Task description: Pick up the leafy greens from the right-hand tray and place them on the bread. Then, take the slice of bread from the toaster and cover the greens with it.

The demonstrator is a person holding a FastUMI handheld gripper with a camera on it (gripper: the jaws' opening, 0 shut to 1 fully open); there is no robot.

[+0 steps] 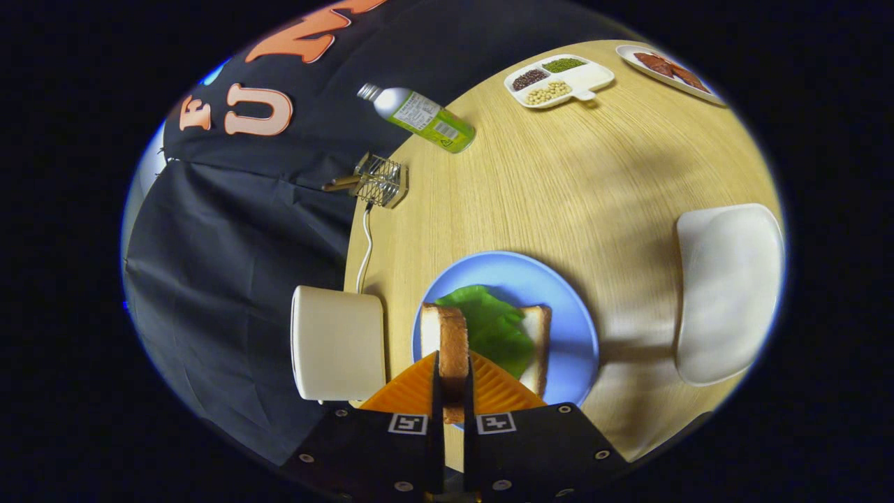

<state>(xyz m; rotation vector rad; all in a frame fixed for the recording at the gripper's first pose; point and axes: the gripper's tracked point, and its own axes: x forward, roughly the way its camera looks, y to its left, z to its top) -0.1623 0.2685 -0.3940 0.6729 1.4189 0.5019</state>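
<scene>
Toasted brown on its crust, the slice of bread [452, 349] stands on edge between the two fingers of your gripper [452, 391], and both fingers press on its sides, so you grasp it firmly. You hold it low in the middle of the frame, above the blue plate [559, 293]. On this plate lies the other bread [536, 349], flat, with the leafy greens [492, 325] spread on top of it; the held slice hides the left part of them. Just left of the plate you see the cream toaster [336, 342], at the edge of the wooden table [559, 188], with a white cable [364, 251] going up from it to a small wire rack [380, 180]. At the right of the frame sits a white tray [726, 290], well apart from the plate. In the upper part, a green bottle [419, 117] lies on its side, then a divided dish [559, 79] with beans, and at the upper right a plate with brown pieces [669, 71].
</scene>
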